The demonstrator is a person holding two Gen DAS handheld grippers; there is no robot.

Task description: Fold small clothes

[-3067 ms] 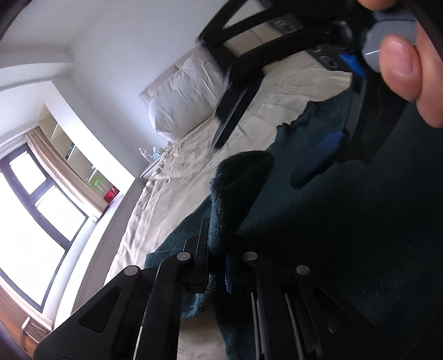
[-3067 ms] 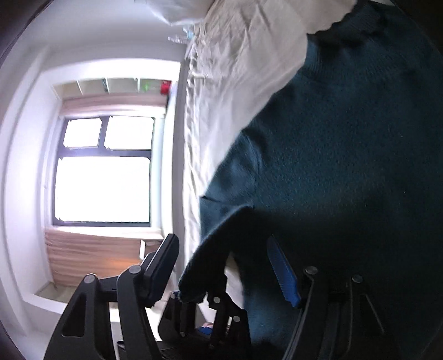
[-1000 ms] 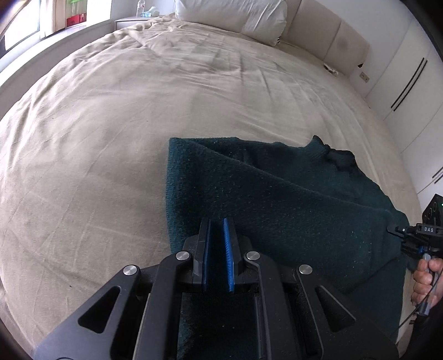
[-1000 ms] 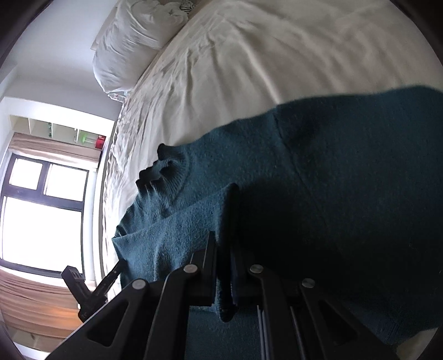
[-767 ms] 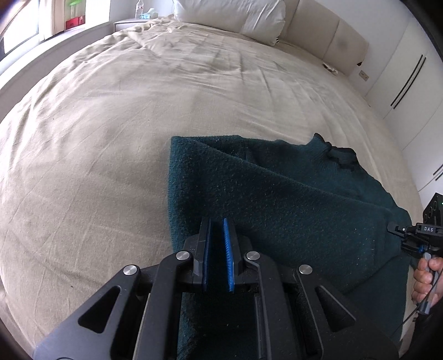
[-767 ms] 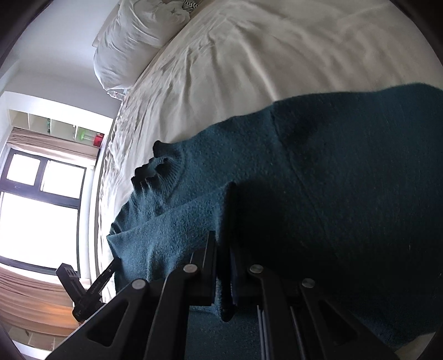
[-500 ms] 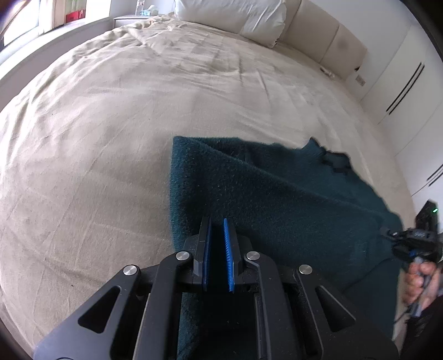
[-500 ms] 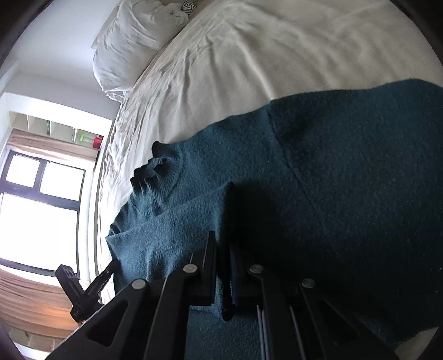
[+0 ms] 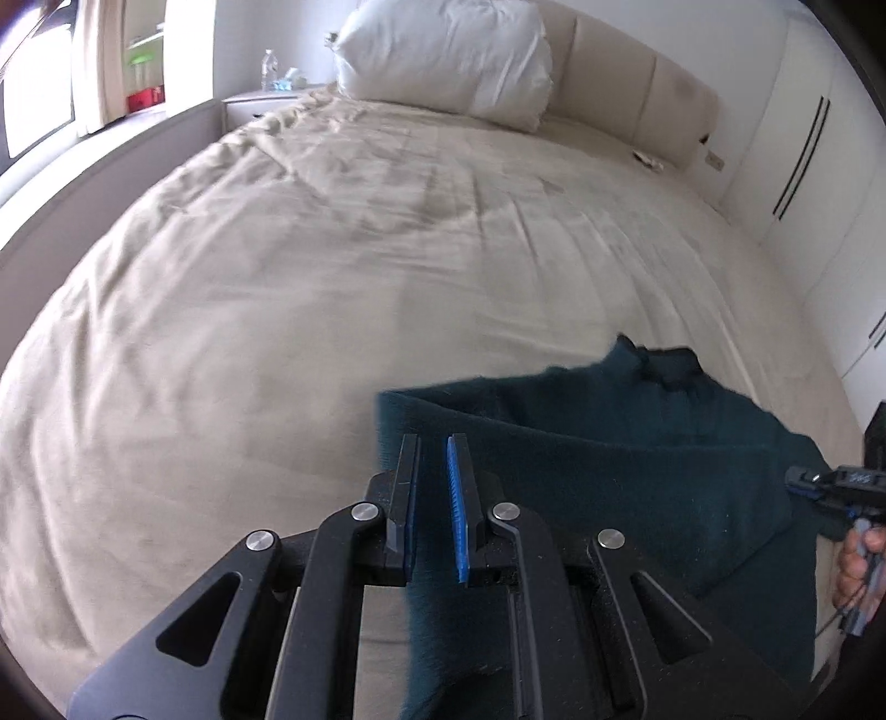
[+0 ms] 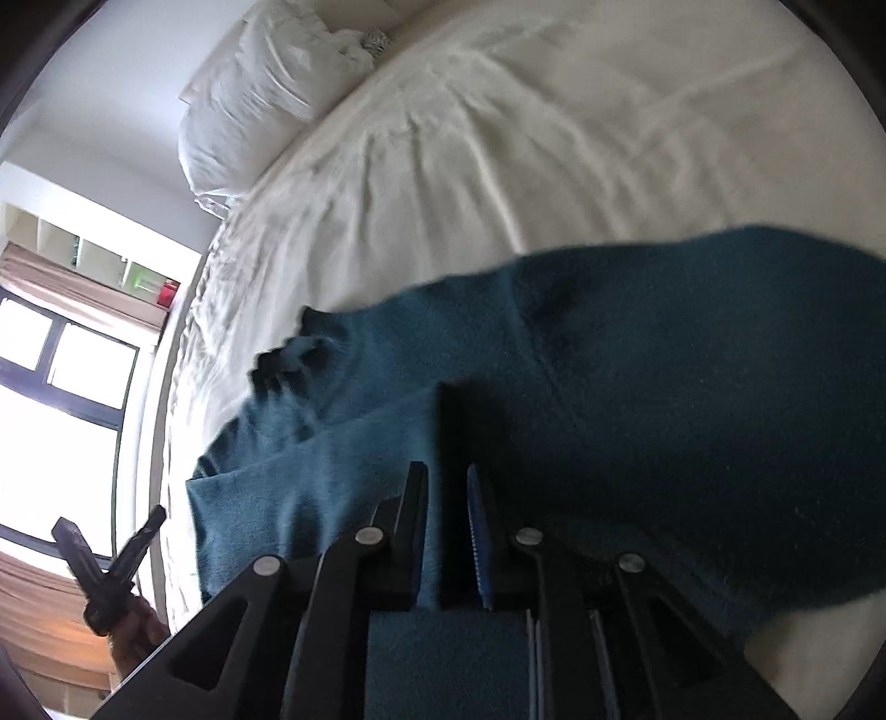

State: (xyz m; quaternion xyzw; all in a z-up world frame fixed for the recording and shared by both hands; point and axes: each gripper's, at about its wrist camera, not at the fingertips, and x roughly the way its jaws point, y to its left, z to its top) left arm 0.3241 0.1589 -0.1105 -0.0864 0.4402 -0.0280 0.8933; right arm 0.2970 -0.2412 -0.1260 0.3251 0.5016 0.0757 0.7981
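Dark teal knitted sweater (image 9: 637, 471) lying on the cream-sheeted bed (image 9: 332, 277), at the near edge, its body already doubled over into 1 fold with the ribbed collar (image 9: 670, 365) towards the white pillow (image 9: 448, 50). The left gripper (image 9: 434, 498) shows a narrow gap between its jaws, and a strip of the teal knit runs through that gap; whether the pads press on it cannot be told from the view, though the narrowness suggests a light grasp. The right gripper (image 10: 446, 531) has just been opening: where its jaws were clenched on the folded edge half a second ago, they now stand slightly apart with the knit between them, apparently released. Both views have drawn back from the cloth compared with 1 second ago. Judged from this, the fold is laid down and the next fold can begin.
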